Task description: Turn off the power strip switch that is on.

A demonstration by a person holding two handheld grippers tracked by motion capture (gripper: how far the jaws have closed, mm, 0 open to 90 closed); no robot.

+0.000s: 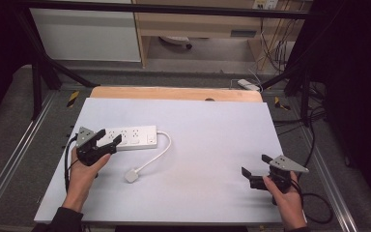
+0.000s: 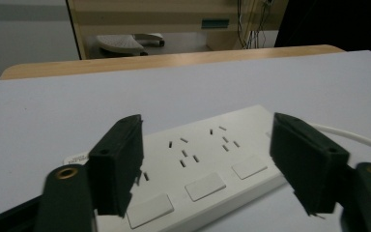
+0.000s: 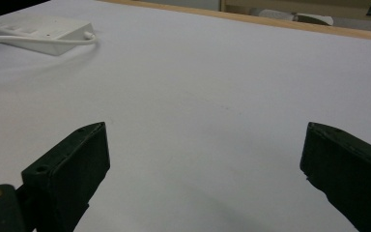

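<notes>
A white power strip (image 1: 128,137) with several sockets lies on the left part of the white tabletop (image 1: 207,145). Its white cord (image 1: 160,149) loops round to a plug (image 1: 132,176) lying nearer me. My left gripper (image 1: 110,136) is at the strip's left end, open. In the left gripper view the jaws stand wide on either side of the strip (image 2: 207,166) without pressing on it, and the cord (image 2: 350,136) runs off past the right jaw. My right gripper (image 1: 254,164) is open near the front right of the table, with nothing between its fingers. In its own view the strip (image 3: 38,34) lies far off at top left.
A wooden strip (image 1: 174,93) edges the table's far side. Black frame bars, cables and a cabinet stand beyond it. Each gripper's black cable trails off at the table's side.
</notes>
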